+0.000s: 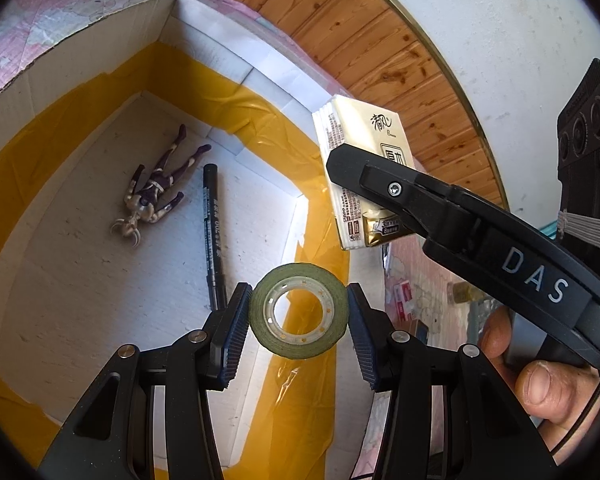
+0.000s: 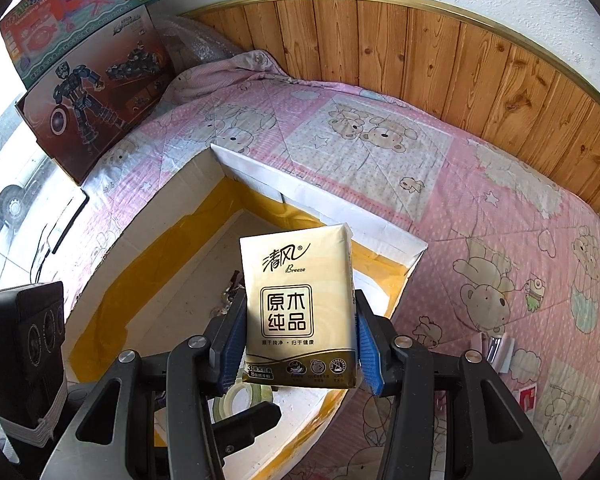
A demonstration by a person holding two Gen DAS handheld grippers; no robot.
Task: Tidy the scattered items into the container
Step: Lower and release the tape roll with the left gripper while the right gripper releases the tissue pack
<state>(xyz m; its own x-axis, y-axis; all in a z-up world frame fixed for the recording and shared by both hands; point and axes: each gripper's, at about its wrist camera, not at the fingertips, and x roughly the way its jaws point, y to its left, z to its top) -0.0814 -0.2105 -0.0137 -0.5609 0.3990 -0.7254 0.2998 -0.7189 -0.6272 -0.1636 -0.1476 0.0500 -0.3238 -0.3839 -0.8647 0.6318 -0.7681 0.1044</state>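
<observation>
My left gripper (image 1: 299,312) is shut on a green tape roll (image 1: 299,312) and holds it over the near rim of a white cardboard box (image 1: 100,292) lined with yellow tape. Inside the box lie a toy figure (image 1: 156,188) and a black marker (image 1: 214,232). My right gripper (image 2: 300,336) is shut on a gold tissue pack (image 2: 300,304) and holds it above the box's (image 2: 172,240) right side. The tissue pack (image 1: 360,152) and the right gripper's finger also show in the left wrist view. The tape roll (image 2: 240,396) shows below in the right wrist view.
The box stands on a bed with a pink bear-print quilt (image 2: 460,208). A wooden wall panel (image 2: 440,60) runs behind the bed. Toy boxes (image 2: 92,80) lean at the far left. Small items (image 2: 500,348) lie on the quilt at the right.
</observation>
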